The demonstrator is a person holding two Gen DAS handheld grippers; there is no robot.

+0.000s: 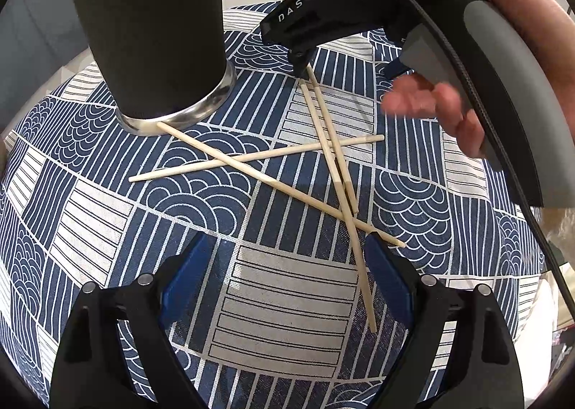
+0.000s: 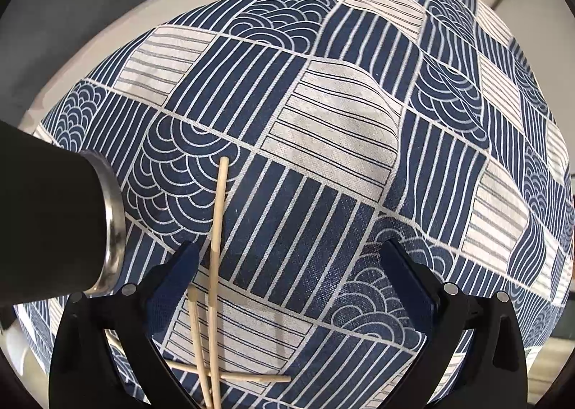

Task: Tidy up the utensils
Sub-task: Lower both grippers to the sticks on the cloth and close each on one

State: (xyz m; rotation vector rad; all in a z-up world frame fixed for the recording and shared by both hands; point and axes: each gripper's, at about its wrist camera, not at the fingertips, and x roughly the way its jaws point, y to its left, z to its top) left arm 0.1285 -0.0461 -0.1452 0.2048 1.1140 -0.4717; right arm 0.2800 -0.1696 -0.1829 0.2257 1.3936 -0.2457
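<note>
Four wooden chopsticks (image 1: 251, 157) lie crossed in a loose heap near the middle of the patterned tablecloth (image 1: 287, 301), one end touching the base of the dark tumbler (image 1: 151, 32) that stands toward the far left edge of the cloth. They look light, thin and stiff, smooth enough to roll or slip, and they sit flat on soft fabric, so I would judge a pinch near one end, where a stick rides up over another, the easiest hold. The right gripper (image 2: 284, 287) stands with its jaws wide apart and clamps nothing; its left blue pad is just beside the far ends of two sticks, though I cannot tell whether it touches them. The left gripper (image 1: 287, 272) hangs low over the near part of the cloth, jaws likewise spread and empty, with one long stick passing close by its right pad.
</note>
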